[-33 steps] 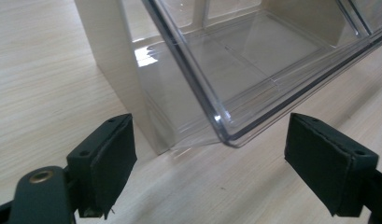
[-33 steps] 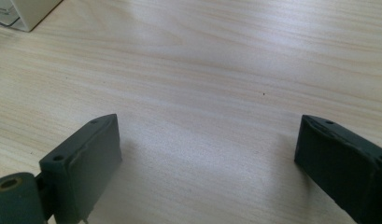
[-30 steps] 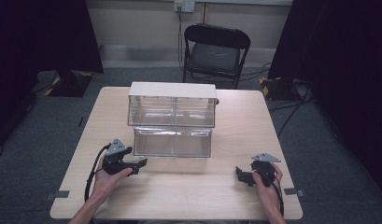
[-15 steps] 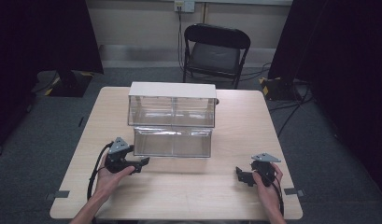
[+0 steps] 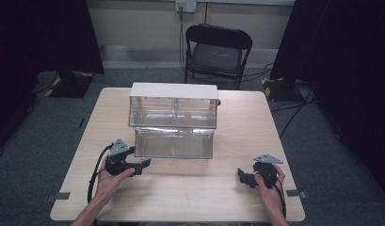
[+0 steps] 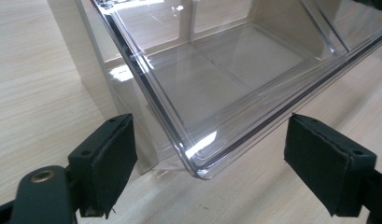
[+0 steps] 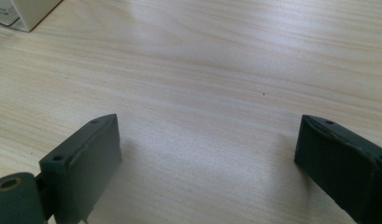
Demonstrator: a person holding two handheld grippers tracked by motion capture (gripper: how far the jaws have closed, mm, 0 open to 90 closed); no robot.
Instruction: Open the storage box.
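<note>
Left gripper (image 5: 142,165) we find with its jaws spread wide and holding nothing, low over the tabletop (image 5: 190,188) toward its front-left corner, just beside the lower front-left corner of the clear bin unit (image 5: 173,127). In the left gripper view that gripper (image 6: 207,154) has the corner of the pulled-out lower drawer (image 6: 198,98) lying between its two pads but apart from both; we see no contact. We note the drawer is transparent and divided into compartments, and that it juts forward of the white-topped upper tier. The unit stands at the middle of the tabletop, nearer the back edge than the front.

Right gripper (image 5: 244,178) we find near the front-right corner, well apart from the unit, held in the person's right hand (image 5: 271,186). In the right gripper view its jaws (image 7: 205,158) are likewise wide apart over bare wood, gripping nothing; a white corner of the unit (image 7: 27,11) shows at the upper left of that view
</note>
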